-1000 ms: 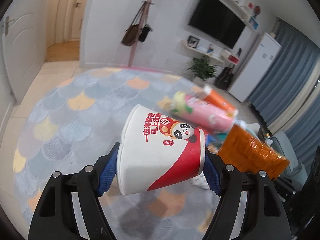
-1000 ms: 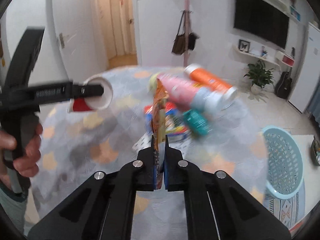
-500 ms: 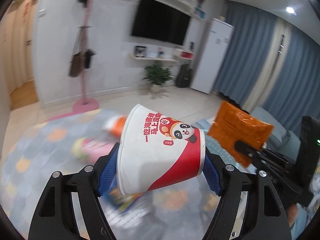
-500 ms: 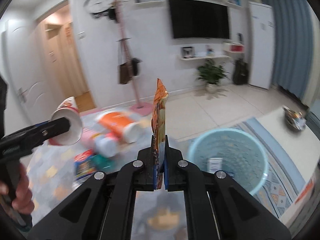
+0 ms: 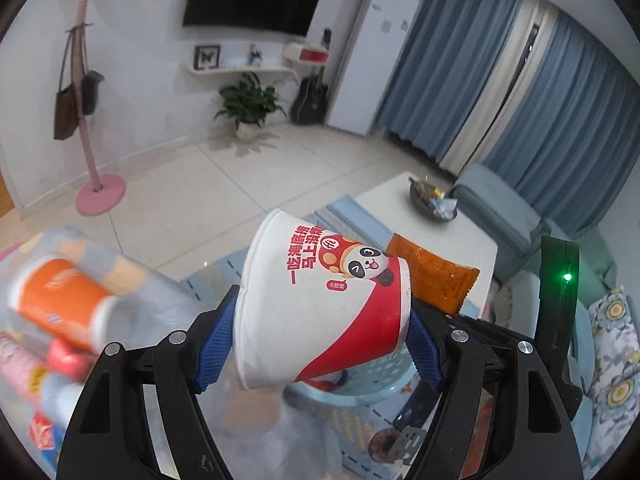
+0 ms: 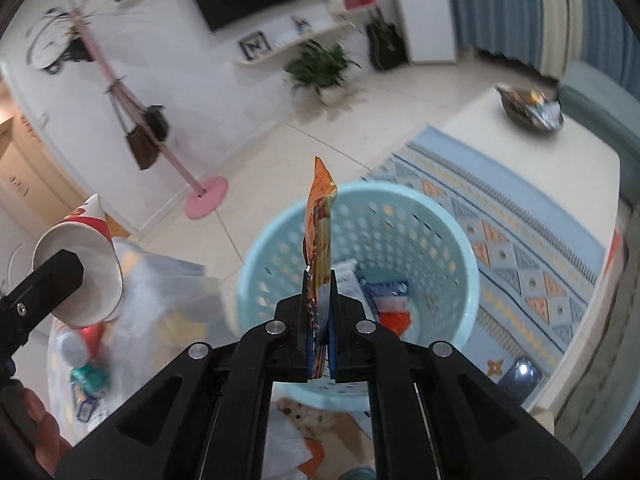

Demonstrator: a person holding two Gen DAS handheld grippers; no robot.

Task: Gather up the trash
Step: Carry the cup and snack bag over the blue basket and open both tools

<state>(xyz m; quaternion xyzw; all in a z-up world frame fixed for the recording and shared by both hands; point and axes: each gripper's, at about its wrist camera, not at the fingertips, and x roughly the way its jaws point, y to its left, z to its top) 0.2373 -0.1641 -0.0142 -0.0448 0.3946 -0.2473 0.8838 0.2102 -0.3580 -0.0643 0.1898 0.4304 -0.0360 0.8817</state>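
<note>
My left gripper is shut on a white and red paper cup with a panda print, held on its side between the blue pads. The same cup shows at the left of the right wrist view, mouth towards the camera. My right gripper is shut on a flat orange snack packet that stands edge-on over a light blue perforated basket. That packet also peeks out behind the cup in the left wrist view. The basket lies just below the cup there, with some trash inside.
Orange and pink bottles and other packets lie on a patterned tablecloth at the left. A white low table with a dark bowl, a patterned rug, a pink coat stand and a sofa surround the basket.
Both grippers have swung to the right, away from the pile of bottles on the cloth. The blue basket now lies right under the packet and close below the cup.
</note>
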